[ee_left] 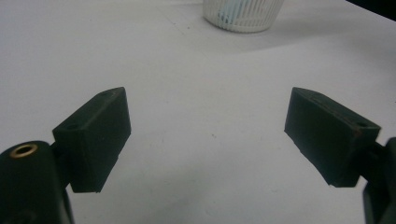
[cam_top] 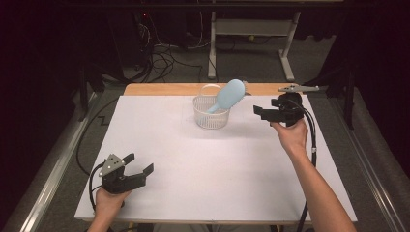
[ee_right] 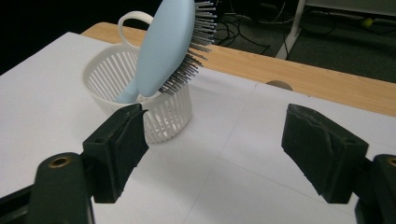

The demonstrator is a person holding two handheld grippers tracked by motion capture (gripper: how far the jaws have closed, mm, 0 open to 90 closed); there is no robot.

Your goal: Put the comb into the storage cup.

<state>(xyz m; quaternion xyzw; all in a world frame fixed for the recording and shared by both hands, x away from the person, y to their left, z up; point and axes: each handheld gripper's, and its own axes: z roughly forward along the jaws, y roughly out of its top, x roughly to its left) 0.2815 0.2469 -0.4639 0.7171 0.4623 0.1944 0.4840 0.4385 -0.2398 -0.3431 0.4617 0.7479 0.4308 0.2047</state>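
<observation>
The bench (cam_top: 159, 145) is the largest thing here, a wooden top covered nearly to its edges by white sheet, with a strip of bare wood left along the far side. Toward that far side stands a white slotted basket (cam_top: 211, 112), upright and with a loop handle at its rim. In it rests a pale blue hairbrush (cam_top: 226, 96), handle down inside the basket and head leaning out over the rim toward the right, bristles facing away and down; the basket wall is what props it at that tilt, so it looks to have been dropped in handle first and left to settle.

The right claw (cam_top: 265, 113) is held just beside the basket on its right, above the sheet, its jaws spread wide and gripping nothing. In the right gripper view the brush (ee_right: 168, 46) rises past the left jaw, untouched, so I judge this hand is the one working with the brush.

The left claw (cam_top: 140, 166) sits low at the near left corner, well apart from the basket, jaws likewise spread and empty, apparently parked out of the way.
</observation>
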